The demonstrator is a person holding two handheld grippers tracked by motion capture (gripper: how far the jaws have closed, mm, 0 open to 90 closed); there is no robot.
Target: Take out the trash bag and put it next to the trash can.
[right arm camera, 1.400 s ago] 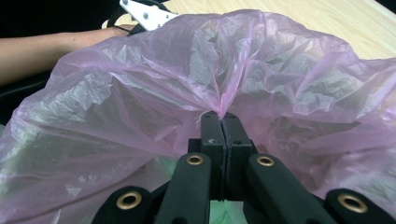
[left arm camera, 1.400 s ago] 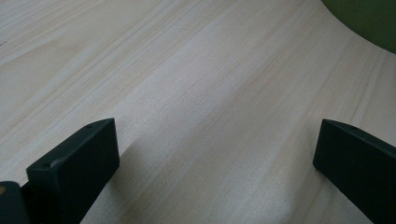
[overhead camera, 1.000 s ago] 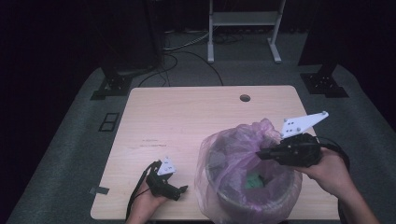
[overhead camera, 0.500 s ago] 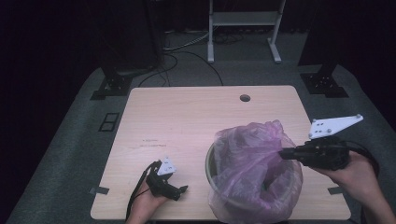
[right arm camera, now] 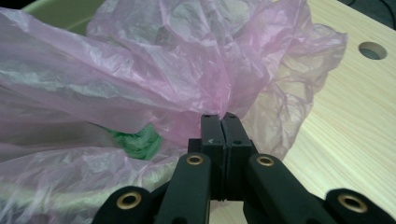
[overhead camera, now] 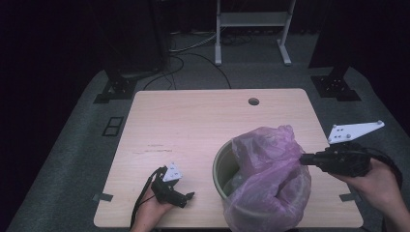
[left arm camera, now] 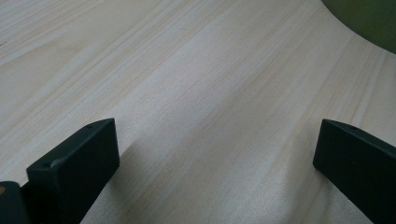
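A pink plastic bag is draped over a pale green bin at the table's front right. My right gripper is shut on a pinch of the bag's edge, pulling the film toward the right. In the right gripper view the jaws meet on the pink plastic bag, and something green shows through the film. My left gripper rests on the table near the front edge, open, with bare wood between its jaws. The bin's green wall is at the top right of the left gripper view.
The wooden table has a round cable hole near its far edge. Tape marks sit at the front corners. Beyond the table are a dark floor, stand bases and cables.
My right gripper has drawn back to the right and slightly down with the bag's edge in it, stretching the bag over the bin's right side. The left gripper has stayed put.
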